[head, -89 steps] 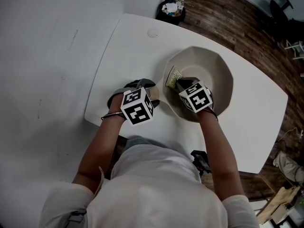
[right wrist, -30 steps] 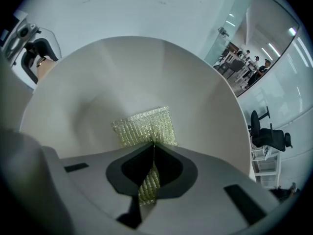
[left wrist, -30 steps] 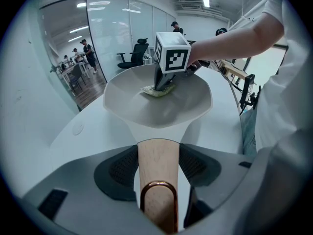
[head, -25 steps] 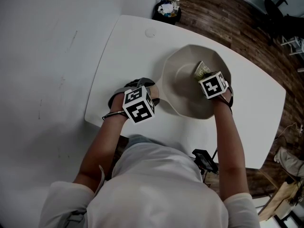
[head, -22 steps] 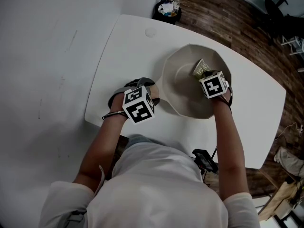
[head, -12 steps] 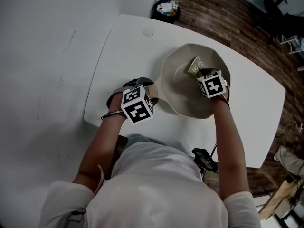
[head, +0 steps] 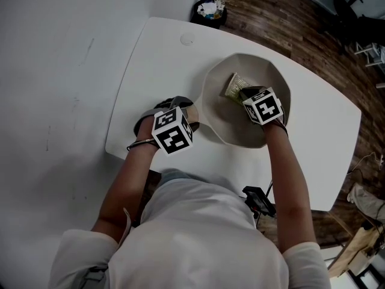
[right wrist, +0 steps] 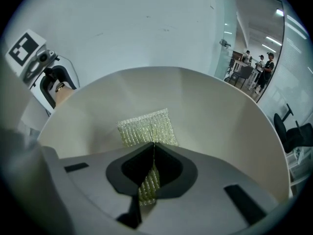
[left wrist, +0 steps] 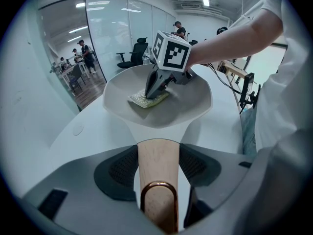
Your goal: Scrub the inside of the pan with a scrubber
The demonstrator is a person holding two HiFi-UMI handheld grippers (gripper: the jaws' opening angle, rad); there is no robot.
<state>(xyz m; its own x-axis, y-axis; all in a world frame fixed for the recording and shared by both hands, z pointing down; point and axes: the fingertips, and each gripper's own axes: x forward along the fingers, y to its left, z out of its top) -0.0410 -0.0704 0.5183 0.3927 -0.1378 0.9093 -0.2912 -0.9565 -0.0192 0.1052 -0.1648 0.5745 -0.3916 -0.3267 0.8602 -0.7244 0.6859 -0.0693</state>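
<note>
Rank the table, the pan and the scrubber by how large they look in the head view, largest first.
1. table
2. pan
3. scrubber, smallest by far, though partly covered by the right gripper

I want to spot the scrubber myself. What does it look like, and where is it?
Find the white table, then the pale pan on it. Inside the pan, pinched in the right claw, is the scrubber: a small yellow-green mesh pad, the only coloured, bumpy thing.
</note>
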